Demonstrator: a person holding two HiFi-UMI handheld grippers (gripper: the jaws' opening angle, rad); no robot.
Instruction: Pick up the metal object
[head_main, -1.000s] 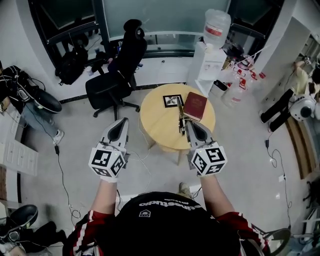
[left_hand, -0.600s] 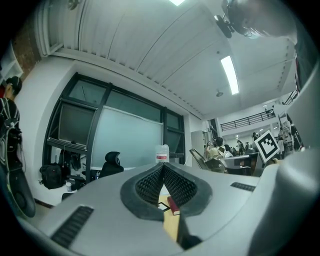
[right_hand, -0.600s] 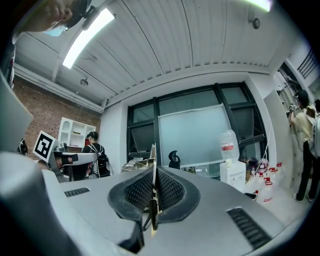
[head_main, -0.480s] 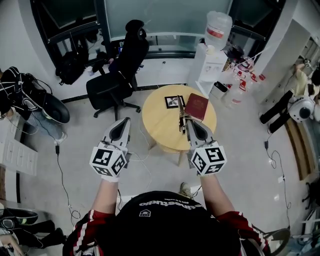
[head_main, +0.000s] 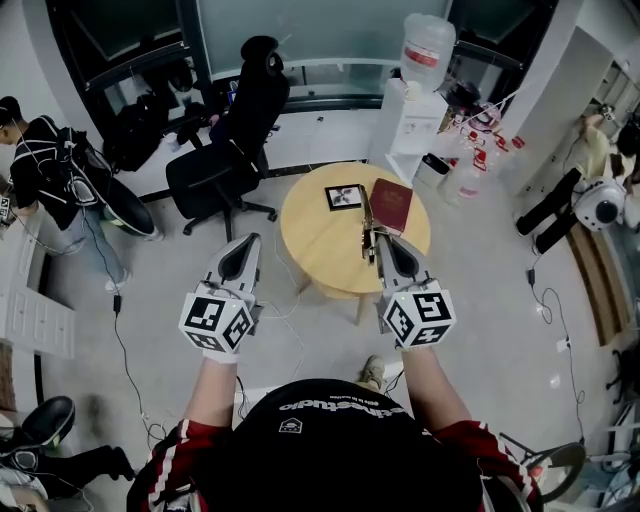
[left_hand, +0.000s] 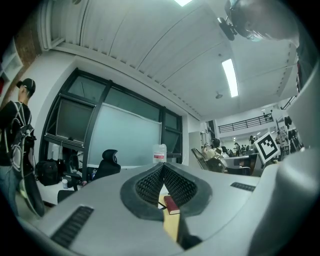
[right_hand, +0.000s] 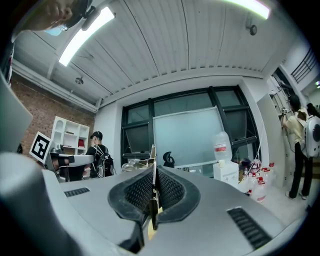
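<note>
Fig. Right tongs (head_main: 375, 242) clamped on a thin metal strip (head_main: 365, 212) over the round tabletop (head_main: 318, 245)
The strip points toward the tabletop's far side, beside the red book (head_main: 391, 205); left tongs (head_main: 245, 245) pressed together, empty, left of the tabletop

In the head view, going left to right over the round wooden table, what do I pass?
Black-framed square picture → thin metal object, clamped in the right gripper → dark red book.

Strip lights (left_hand: 230, 77) are glaring overhead, lighting everything evenly and brightly; fisheye distortion is bending and darkening the edges in every view.
</note>
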